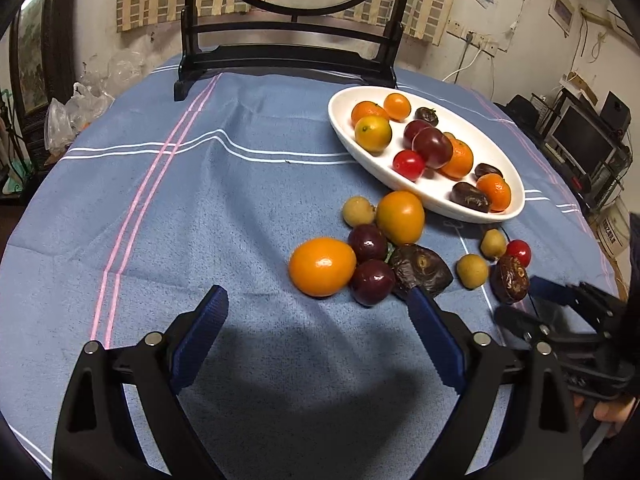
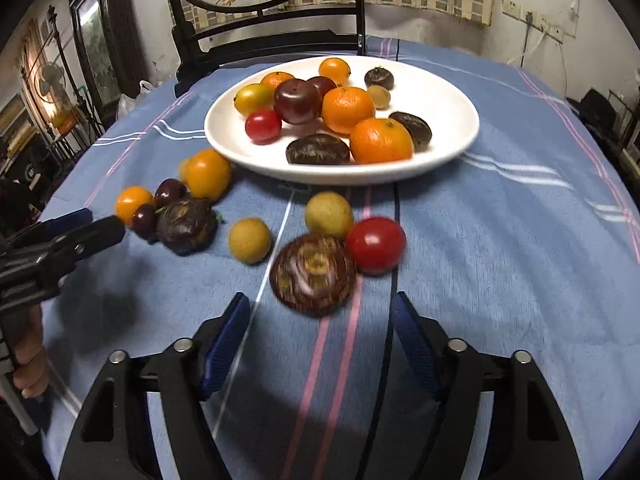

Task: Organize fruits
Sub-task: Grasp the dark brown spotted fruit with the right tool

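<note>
While both tongs gape, the brown fruit [image 2: 313, 274] lies just ahead of the right tongs [image 2: 322, 320].

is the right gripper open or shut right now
Open. In its own wrist view the right gripper has its blue fingers spread wide with only blue tablecloth between them, just short of a dark wrinkled fruit.

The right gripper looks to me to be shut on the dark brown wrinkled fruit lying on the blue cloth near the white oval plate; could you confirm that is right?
Not quite: the right gripper is open and empty. The right wrist view shows the dark brown wrinkled fruit lying on the blue cloth just ahead of its fingertips, near the white oval plate.
</note>
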Demonstrator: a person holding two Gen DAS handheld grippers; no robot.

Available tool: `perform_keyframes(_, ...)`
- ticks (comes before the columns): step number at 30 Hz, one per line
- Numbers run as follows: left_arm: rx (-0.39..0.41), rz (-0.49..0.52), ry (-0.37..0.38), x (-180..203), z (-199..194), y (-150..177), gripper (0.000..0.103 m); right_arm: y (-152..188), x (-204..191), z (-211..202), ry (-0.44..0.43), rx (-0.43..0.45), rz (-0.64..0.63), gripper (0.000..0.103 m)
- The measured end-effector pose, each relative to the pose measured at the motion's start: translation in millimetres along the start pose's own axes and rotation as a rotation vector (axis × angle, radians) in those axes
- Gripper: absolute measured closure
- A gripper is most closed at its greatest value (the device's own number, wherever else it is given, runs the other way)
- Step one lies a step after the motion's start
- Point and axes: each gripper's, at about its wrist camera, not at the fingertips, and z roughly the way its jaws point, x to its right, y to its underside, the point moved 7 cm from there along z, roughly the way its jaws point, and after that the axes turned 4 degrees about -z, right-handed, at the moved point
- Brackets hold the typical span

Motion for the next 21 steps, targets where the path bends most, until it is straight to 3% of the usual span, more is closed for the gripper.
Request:
perform_keyframes(4, -0.004, 0.001, 0.014, 2, 0, 0, 0.014, -11, -3, 8, 0.031, 0.007, -0.009, 0.034)
perform_keyframes(6, -0.009, 0.007, 0.013, 3, 1, 1, 0.014, -15, 0, 9, 0.078, 0.032, -0.004, 0.057)
perform_keyframes(7, -0.011, 0.010, 0.010, 3, 2, 1, 0.014, -15, 2, 8, 0.080, 0.039, 0.004, 0.062)
perform_keyframes(13, -0.025, 0.028, -0.009, 4, 7, 5, 0.014, -7, 17, -1, 0.020, 0.053, 0.082, 0.062)
perform_keyframes(21, -0.095, 0.070, -0.045, -1, 13, 16, 0.014, -3, 17, -9, -0.043, 0.072, 0.090, 0.062)
